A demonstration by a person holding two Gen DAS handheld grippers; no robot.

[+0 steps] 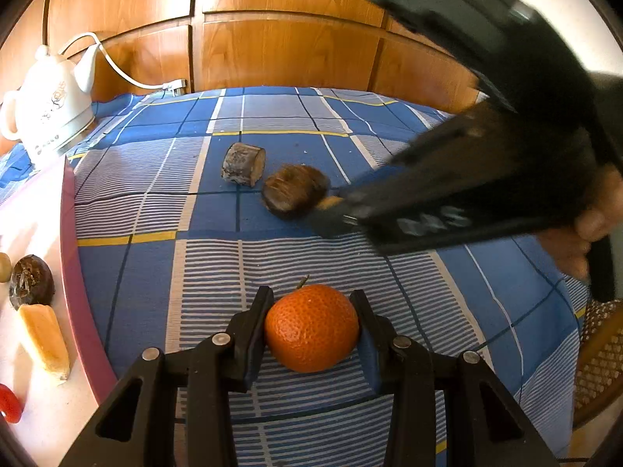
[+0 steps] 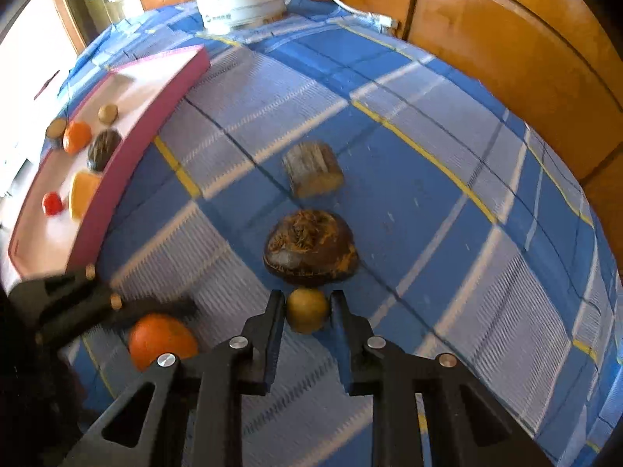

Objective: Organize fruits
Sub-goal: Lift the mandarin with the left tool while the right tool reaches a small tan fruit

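An orange mandarin (image 1: 311, 329) rests on the blue checked cloth, and my left gripper (image 1: 311, 296) is shut on it, one pad on each side. In the right wrist view the mandarin (image 2: 161, 338) and the left gripper (image 2: 117, 307) show at the lower left. My right gripper (image 2: 307, 297) is shut on a small tan round fruit (image 2: 307, 310). Just beyond it lies a dark brown husky fruit (image 2: 311, 247), then a short piece of log (image 2: 313, 175). The left wrist view shows the right gripper (image 1: 331, 210) blurred, its tips beside the brown fruit (image 1: 296, 190).
A pink-rimmed white tray (image 2: 155, 116) on the left holds several fruits, among them a yellow wedge (image 1: 44, 340) and a dark brown fruit (image 1: 31, 280). A white kettle (image 1: 50, 113) with its cord stands behind it. Wooden cabinets back the table. A wicker chair (image 1: 599, 358) is at the right.
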